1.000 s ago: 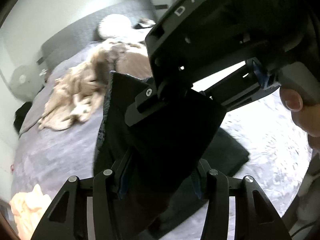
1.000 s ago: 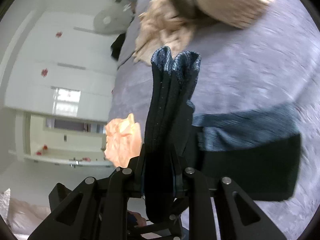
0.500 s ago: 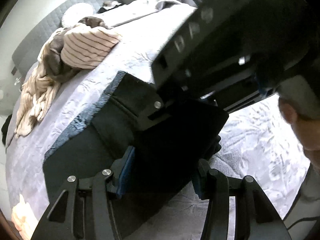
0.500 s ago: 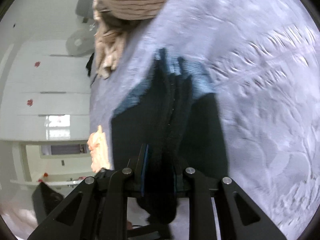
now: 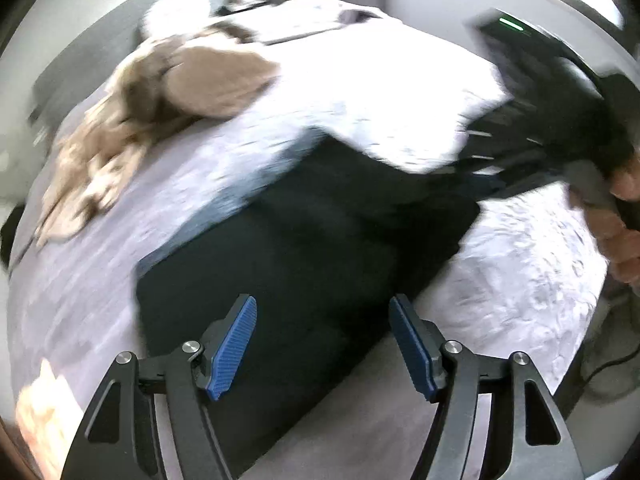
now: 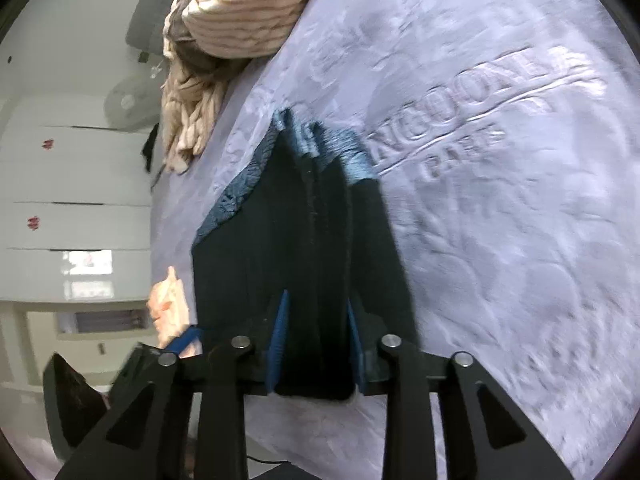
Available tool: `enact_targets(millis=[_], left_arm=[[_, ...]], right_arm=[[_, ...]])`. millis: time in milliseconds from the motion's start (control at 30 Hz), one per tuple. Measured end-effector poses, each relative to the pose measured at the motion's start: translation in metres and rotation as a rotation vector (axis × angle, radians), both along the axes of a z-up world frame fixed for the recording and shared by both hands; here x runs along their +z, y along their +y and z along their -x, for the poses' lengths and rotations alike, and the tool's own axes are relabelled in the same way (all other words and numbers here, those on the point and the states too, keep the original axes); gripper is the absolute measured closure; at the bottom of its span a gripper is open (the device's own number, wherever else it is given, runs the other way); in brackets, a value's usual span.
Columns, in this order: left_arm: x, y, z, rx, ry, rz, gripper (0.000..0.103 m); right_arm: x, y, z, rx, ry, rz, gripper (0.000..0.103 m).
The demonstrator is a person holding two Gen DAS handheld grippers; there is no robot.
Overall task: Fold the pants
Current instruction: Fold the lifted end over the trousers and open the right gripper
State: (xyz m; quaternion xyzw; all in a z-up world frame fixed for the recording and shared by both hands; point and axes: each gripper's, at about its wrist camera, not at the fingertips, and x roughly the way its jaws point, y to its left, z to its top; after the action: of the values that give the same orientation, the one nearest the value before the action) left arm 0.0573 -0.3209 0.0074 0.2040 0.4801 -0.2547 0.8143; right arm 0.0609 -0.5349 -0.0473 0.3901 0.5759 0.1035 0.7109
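The dark folded pants [image 5: 312, 248] lie flat on the lilac bed cover [image 5: 520, 272], with a lighter blue edge toward the far left. My left gripper [image 5: 322, 340] is open and empty just above the pants' near edge. My right gripper [image 6: 316, 340] has its jaws parted a little around a thick fold of the pants [image 6: 304, 240], which rests on the bed. The right gripper body [image 5: 560, 120] shows blurred at the far right in the left wrist view.
A beige striped garment heap [image 5: 160, 100] lies at the head end of the bed, also in the right wrist view [image 6: 232, 28]. A peach cloth [image 5: 36, 412] lies near the left bed edge. A white wardrobe [image 6: 72, 200] and a fan [image 6: 128, 104] stand beyond the bed.
The pants came down from hanging in the air onto the bed. My left gripper opened and let go of them. My right gripper's jaws widened around the fold.
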Motion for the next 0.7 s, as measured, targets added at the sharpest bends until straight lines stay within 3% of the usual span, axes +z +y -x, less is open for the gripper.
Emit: enact_targets(millis=[133,233,333,500,700], left_arm=[[-0.004,0.057,-0.039,0.237,0.105,0.031,0.033],[-0.019,0.091,-0.056,0.372,0.163,0.008,0.033],[-0.034,0.104,-0.057,0.379,0.205,-0.014,0.033],[-0.054,0.11,-0.05,0.384,0.278,0.019,0.033],[-0.063,0.108,-0.04,0.377,0.272,0.027,0.029]], right_arm=[[-0.001,-0.01,0.023,-0.018,0.01,-0.009,0.068],[0.0,-0.01,0.03,-0.025,0.017,0.003,0.08],[0.004,-0.008,0.034,-0.026,0.014,0.027,0.083],[0.001,0.008,0.036,0.026,0.009,0.14,0.083],[-0.002,0.017,0.044,0.085,0.007,0.242,0.083]])
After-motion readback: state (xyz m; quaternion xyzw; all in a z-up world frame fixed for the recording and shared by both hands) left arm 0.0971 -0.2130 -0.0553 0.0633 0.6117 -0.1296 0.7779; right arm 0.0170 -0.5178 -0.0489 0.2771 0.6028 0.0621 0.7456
